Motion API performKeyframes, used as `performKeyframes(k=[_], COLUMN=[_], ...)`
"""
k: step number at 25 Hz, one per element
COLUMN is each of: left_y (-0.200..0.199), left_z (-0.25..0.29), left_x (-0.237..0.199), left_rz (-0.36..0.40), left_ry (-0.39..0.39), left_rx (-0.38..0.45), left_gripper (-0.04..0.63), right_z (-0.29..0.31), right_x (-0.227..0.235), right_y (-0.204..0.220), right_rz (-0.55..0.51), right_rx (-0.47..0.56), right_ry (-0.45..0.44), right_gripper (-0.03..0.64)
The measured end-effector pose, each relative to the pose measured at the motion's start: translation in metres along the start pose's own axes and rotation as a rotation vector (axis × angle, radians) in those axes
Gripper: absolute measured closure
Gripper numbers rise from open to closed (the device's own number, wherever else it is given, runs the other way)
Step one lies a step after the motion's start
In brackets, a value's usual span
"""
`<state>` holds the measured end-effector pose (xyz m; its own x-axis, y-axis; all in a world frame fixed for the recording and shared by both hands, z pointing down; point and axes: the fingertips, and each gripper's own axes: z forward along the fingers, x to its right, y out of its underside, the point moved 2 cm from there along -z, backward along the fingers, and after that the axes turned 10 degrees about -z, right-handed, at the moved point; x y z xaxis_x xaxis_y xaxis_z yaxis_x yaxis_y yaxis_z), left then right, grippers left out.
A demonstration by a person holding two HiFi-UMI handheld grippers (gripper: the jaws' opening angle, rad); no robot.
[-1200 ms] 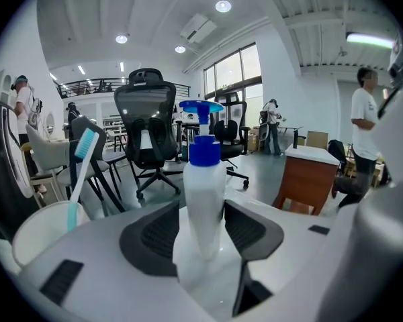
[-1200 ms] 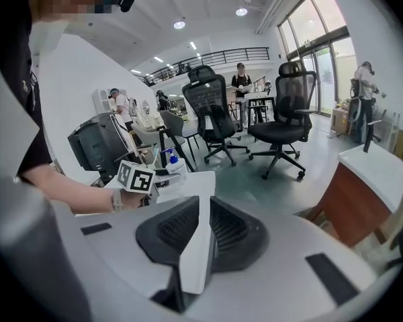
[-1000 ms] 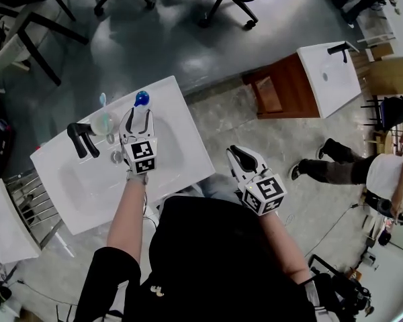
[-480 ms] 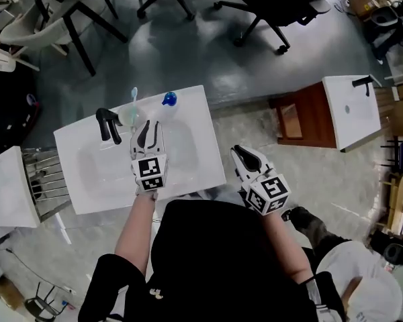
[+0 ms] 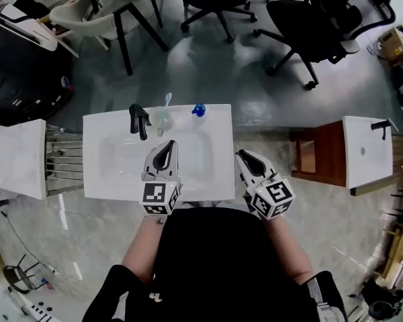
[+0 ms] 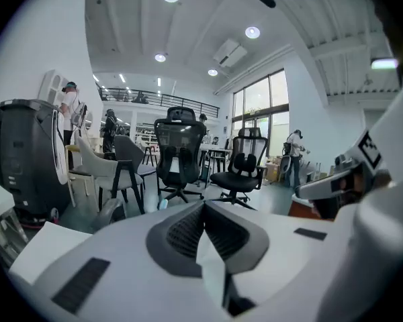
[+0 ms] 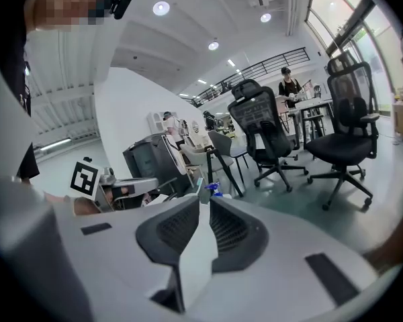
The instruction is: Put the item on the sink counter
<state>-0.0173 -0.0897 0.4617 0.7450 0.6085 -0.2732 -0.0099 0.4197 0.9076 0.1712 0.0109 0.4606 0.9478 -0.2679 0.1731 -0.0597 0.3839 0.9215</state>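
Blue item down on sink counter, task looks done.
Blue item (image 5: 199, 110) at back edge of sink counter (image 5: 215, 173), near cup w/ toothbrush (image 5: 162, 117) and black faucet (image 5: 139, 121), well apart from both grippers. L gripper (image 5: 167, 146) above front of basin, jaws just closed fully, nothing btwn them. R gripper (image 5: 244, 157) just off counter's right edge, jaws together or a slit at most, empty too. Judged: placing finished, nothing obvious left. Can't tell exactly what item is.
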Motion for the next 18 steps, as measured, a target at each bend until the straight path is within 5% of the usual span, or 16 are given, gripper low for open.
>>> performKeyframes(k=[5, 18], left_y=[-0.011, 0.009], left_z=[-0.032, -0.091], left_x=[0.007, -0.003], left_rz=[-0.021, -0.035], left_ry=[0.013, -0.108], left_rx=[0.024, 0.012], left_gripper=[0.573, 0.572], right_z=[0.015, 0.03], right_x=[-0.014, -0.056], right_y=[-0.008, -0.02], right_rz=[-0.02, -0.087], right_rx=[0.012, 0.034], right_ry=[-0.082, -0.239], right_gripper=[0.552, 0.552])
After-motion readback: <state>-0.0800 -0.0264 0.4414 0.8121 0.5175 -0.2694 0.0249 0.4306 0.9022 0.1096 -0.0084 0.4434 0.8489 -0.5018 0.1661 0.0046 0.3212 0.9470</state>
